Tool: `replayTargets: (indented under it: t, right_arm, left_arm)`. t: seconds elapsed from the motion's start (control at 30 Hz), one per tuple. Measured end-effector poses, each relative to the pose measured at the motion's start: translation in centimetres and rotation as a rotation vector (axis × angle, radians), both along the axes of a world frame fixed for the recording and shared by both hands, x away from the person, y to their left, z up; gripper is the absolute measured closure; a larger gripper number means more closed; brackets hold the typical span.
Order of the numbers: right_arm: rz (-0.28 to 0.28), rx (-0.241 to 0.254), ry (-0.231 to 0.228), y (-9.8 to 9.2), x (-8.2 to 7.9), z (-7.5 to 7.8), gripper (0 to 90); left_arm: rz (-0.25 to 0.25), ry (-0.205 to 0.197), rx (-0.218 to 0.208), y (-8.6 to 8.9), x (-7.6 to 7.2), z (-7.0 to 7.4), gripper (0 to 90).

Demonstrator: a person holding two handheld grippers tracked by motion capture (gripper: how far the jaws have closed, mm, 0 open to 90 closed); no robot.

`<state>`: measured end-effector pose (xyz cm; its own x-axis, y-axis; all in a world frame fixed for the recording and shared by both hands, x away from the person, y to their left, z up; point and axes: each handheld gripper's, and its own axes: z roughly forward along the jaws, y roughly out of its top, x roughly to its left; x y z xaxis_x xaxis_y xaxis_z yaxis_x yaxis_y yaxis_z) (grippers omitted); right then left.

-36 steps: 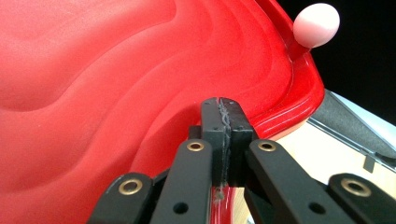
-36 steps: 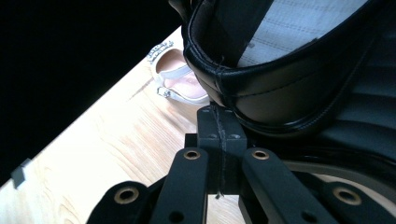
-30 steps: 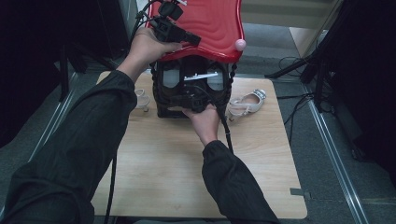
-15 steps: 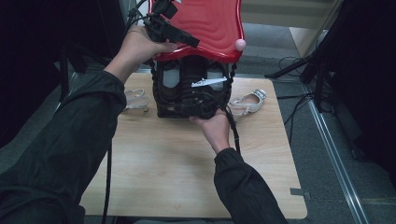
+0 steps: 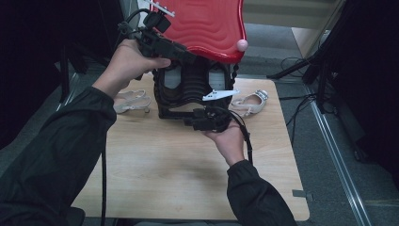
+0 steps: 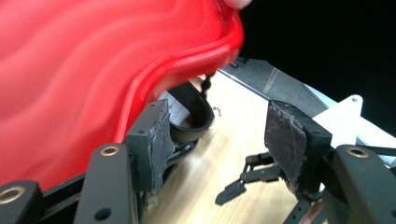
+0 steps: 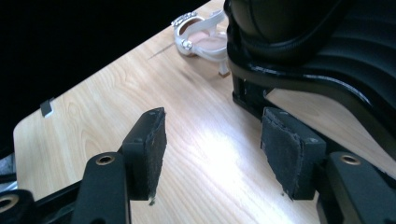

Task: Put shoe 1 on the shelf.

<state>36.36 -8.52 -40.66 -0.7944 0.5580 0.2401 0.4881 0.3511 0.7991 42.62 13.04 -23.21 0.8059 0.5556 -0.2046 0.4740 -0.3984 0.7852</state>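
A black ribbed case point(image 5: 188, 87) stands at the far middle of the wooden table point(image 5: 179, 169), its wavy red lid point(image 5: 207, 28) raised above it. My left gripper point(image 5: 189, 56) is at the lid's near left edge. Its jaws have just been opening and stand open point(image 6: 217, 130) with nothing between them, the red lid point(image 6: 70, 70) just beside one pad. My right gripper point(image 5: 190, 123) is low at the case's front rim. Its jaws have also just been opening, and the open gripper point(image 7: 212, 140) has bare table between its pads, with the black case point(image 7: 317, 51) beside it.
A white heeled sandal point(image 5: 249, 101) lies right of the case and another sandal point(image 5: 131, 101) left of it. A pink knob point(image 5: 242, 45) sits on the lid's right corner. Cables and dark stands crowd the floor at the right.
Both grippers have gone from nearly shut to open. The left hand has drawn back leftward along the lid's edge. The right hand has pulled out of the case toward its front rim.
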Motion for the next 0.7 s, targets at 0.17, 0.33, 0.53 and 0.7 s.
replayTargets:
  t: [0.17,0.33,0.53,0.7]
  right_arm:
    - [0.01,0.002,0.006,-1.0,-1.3,-0.3,41.2]
    - [0.032,-0.012,-0.015,-2.2,-2.4,-0.8,40.5]
    - [0.046,-0.005,0.001,-3.3,-3.0,-1.5,40.3]
    - [0.049,0.006,0.002,-4.1,-3.4,-2.0,40.0]
  left_arm:
    - [0.001,0.001,0.001,0.9,-1.6,-1.0,40.1]
    - [0.019,-0.002,0.008,2.0,-2.9,-2.2,39.9]
    - [0.027,0.003,0.003,3.0,-3.9,-3.9,40.7]
    - [0.016,0.023,-0.004,3.5,-4.8,-5.7,40.7]
